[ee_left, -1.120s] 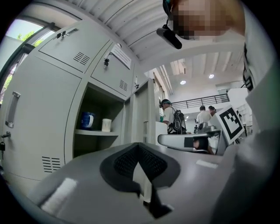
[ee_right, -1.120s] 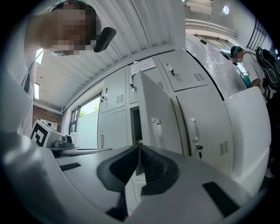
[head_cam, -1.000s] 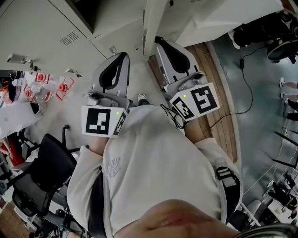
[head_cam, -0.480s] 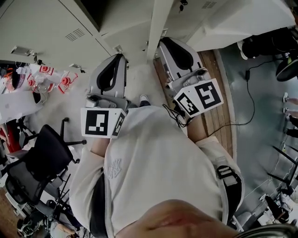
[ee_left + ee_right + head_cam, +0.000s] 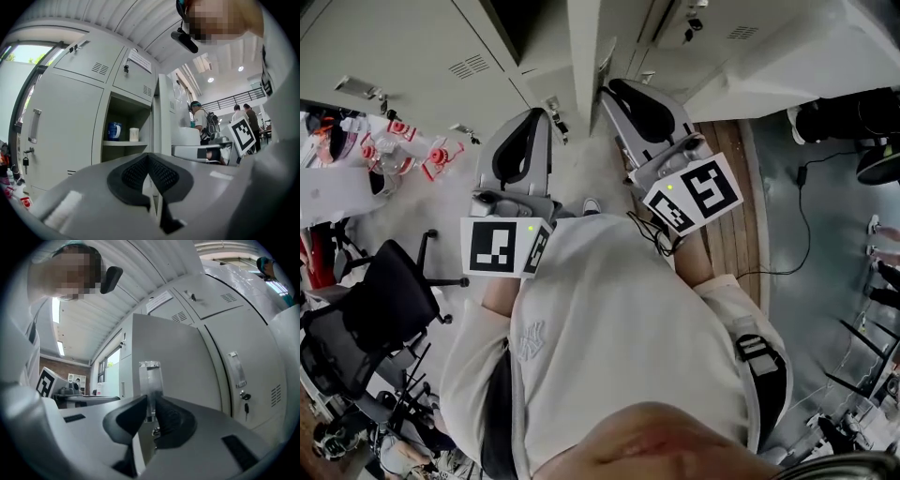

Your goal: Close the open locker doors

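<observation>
An open locker door (image 5: 581,52) shows edge-on at the top of the head view. My right gripper (image 5: 616,91) is shut and points at the door's outer face (image 5: 178,366). Its tips sit right at the metal handle (image 5: 150,376); I cannot tell whether they touch it. My left gripper (image 5: 536,116) is shut and empty, left of the door. In the left gripper view it (image 5: 149,161) faces the open compartment (image 5: 126,154), where a blue mug (image 5: 113,131) and a white cup (image 5: 134,134) stand on a shelf, with the door's edge (image 5: 164,117) just to the right.
Closed lockers (image 5: 234,357) with a hanging key (image 5: 245,399) stand right of the door. A black office chair (image 5: 384,300) and red-and-white clutter (image 5: 394,150) lie to the left. A wooden strip (image 5: 741,225) and a cable (image 5: 802,187) run along the right. People (image 5: 201,122) stand in the background.
My right gripper has moved left and the door's edge has moved left with it. My left gripper has hardly moved. Both stay shut.
</observation>
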`<move>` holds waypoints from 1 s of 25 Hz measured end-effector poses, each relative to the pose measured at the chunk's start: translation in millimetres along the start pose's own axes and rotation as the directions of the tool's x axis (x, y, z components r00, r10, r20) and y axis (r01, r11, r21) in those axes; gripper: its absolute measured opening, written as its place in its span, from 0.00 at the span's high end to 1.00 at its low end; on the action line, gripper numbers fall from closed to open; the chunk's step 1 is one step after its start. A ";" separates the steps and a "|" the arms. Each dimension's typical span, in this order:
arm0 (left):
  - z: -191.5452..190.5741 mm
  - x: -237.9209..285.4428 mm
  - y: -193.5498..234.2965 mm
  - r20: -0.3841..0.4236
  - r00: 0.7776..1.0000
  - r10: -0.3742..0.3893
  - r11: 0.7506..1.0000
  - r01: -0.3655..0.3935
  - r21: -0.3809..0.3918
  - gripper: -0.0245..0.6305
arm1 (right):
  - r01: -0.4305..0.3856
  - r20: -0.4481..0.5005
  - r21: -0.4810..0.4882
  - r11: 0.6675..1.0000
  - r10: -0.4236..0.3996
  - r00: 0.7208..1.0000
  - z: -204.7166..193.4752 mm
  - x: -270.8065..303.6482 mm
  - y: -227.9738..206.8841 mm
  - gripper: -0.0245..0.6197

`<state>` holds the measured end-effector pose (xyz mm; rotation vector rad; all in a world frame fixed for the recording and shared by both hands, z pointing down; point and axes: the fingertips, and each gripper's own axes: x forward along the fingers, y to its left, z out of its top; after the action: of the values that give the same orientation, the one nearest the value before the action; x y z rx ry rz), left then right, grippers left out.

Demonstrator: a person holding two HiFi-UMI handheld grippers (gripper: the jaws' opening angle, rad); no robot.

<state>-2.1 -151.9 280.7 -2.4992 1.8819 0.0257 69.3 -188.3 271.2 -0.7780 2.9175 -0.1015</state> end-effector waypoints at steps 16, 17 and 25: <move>8.4 -22.5 87.8 0.012 0.989 0.144 0.990 -0.144 0.008 0.96 | -0.100 0.003 -0.021 0.995 0.100 0.995 -8.1 118.1 12.8 0.92; 8.9 -24.2 92.5 0.013 0.989 0.148 0.989 -0.148 0.007 0.96 | -0.096 0.001 -0.025 0.995 0.097 0.995 -8.8 124.5 11.6 0.93; 14.5 -33.3 130.1 0.024 0.985 0.171 0.985 -0.171 0.005 0.96 | -0.056 -0.014 -0.048 0.997 0.055 0.998 -11.2 169.2 -1.3 0.93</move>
<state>-136.3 -155.5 266.8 -2.3145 2.0769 0.0501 -77.1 -273.6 265.6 -0.7046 2.9606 -0.0314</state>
